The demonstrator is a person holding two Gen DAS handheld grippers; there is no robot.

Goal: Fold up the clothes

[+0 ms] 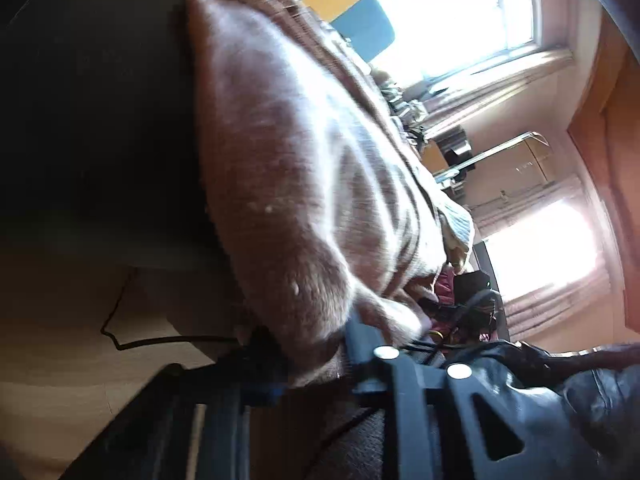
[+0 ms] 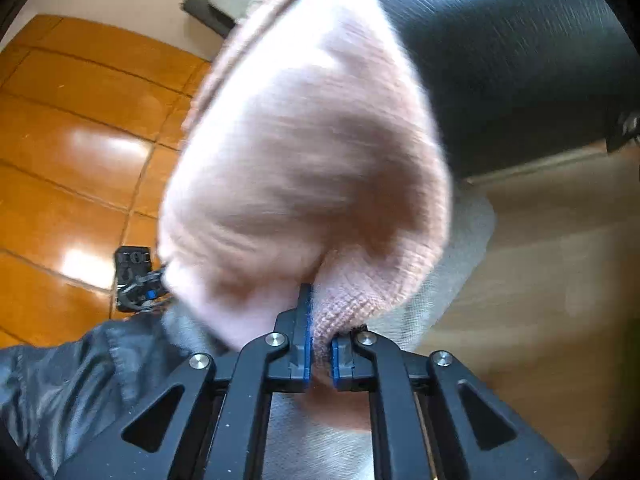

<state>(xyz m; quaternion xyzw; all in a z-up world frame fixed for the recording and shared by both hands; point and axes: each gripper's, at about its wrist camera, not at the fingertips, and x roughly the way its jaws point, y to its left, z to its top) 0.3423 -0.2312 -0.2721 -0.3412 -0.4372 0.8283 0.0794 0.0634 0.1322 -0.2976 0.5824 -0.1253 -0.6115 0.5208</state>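
Gripping pink knit sweater point(image 2: 304, 168) in right claw point(image 2: 320, 350), lifting it off the surface point(image 2: 560, 264); left claw point(image 1: 316, 360) clamping its other edge. No readable writing.

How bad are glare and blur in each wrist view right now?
Left wrist view: the bright windows are blown out, the left side is near black, and the pink knitted garment is smeared. Right wrist view: evenly lit, garment motion-blurred, glare patches on the glossy orange wooden floor.
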